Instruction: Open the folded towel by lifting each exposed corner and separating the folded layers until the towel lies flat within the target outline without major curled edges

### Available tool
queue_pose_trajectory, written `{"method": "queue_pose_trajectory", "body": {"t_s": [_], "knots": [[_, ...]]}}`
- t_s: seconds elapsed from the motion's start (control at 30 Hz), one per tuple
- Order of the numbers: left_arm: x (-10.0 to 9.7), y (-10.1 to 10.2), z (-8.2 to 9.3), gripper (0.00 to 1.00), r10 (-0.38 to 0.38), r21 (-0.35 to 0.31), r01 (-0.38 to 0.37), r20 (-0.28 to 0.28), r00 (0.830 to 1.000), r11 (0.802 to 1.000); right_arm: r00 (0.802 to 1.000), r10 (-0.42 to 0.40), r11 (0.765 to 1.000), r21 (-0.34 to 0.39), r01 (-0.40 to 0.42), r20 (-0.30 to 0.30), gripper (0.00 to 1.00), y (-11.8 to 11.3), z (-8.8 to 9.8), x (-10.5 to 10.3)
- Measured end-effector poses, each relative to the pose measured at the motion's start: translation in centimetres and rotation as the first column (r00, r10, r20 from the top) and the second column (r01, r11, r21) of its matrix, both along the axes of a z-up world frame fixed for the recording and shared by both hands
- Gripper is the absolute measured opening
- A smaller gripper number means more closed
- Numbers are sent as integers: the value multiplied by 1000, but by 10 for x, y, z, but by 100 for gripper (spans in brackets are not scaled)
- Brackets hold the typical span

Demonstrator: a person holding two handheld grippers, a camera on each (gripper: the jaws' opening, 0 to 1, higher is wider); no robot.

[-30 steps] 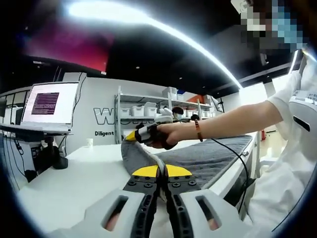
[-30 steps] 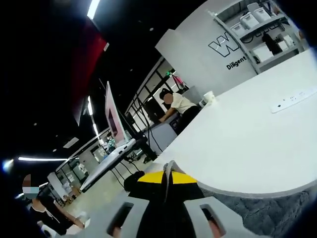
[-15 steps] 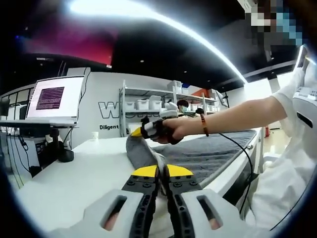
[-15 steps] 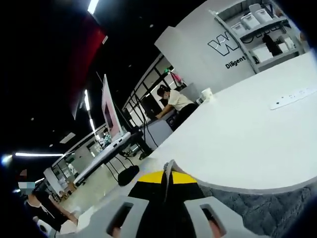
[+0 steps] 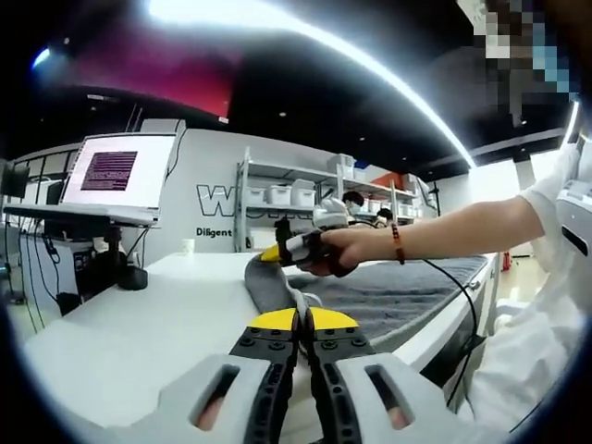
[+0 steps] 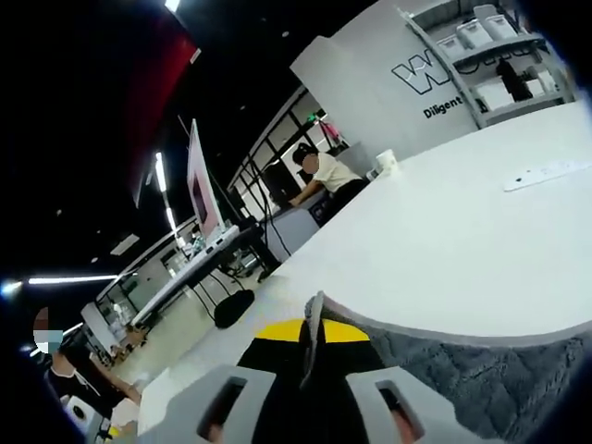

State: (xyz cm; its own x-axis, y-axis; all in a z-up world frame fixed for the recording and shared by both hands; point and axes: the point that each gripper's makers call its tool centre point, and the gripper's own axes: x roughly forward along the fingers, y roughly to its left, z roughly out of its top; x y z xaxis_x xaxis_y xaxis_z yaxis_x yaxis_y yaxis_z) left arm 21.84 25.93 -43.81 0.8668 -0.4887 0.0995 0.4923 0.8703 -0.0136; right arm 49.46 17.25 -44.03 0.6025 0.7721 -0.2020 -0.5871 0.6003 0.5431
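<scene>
I am working over the wide white desk [image 5: 120, 324], bare beyond the gray towel [image 5: 388, 291] draped along its near edge, with my left gripper [image 5: 302, 319] and right gripper [image 6: 312, 330] each clamped on a towel corner.

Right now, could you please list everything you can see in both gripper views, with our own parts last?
Grey terry towel: one, on the table, edge lifted.
White table: one, under the towel.
White paper cup: one, far table edge.
White power strip: one, on the table.
Open laptop: one, on a stand beside the table.
White shelving rack: one, by the wall.
Left claw: shut on towel.
Right claw: shut on towel.
</scene>
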Motion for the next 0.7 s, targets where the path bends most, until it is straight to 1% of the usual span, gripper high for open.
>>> {"method": "queue_pose_trajectory", "body": {"t_s": [0.1, 0.17, 0.27, 0.3, 0.37, 0.43, 0.57, 0.7], "knots": [[1, 4, -5, 2, 13, -14, -13, -30, 999, 1000, 1000, 13, 1000, 11, -13, -20, 3, 1, -2, -4], [0, 6, -7, 2, 21, -10, -21, -31, 999, 1000, 1000, 25, 1000, 5, -25, -18, 4, 2, -4, -7], [0, 10, -10, 2, 32, -19, -33, -43, 999, 999, 998, 44, 999, 1, -44, -41, 5, 4, -9, -12], [0, 10, -10, 2, 37, -13, -38, -43, 998, 999, 997, 55, 999, 0, -55, -54, 5, 5, -11, -14], [1, 11, -12, 3, 37, -9, -38, -46, 998, 999, 997, 55, 998, -9, -56, -53, 3, 4, -12, -16], [1, 11, -11, 3, 39, -17, -40, -47, 998, 999, 996, 72, 997, -27, -73, -54, 2, 3, -13, -19], [1, 13, -7, 4, 49, -28, -50, -35, 998, 998, 992, 101, 993, -50, -104, -70, 2, 2, -16, -27], [2, 13, -4, 6, 55, -27, -55, -27, 998, 998, 991, 109, 993, -48, -113, -72, 2, -6, -14, -30]]}}
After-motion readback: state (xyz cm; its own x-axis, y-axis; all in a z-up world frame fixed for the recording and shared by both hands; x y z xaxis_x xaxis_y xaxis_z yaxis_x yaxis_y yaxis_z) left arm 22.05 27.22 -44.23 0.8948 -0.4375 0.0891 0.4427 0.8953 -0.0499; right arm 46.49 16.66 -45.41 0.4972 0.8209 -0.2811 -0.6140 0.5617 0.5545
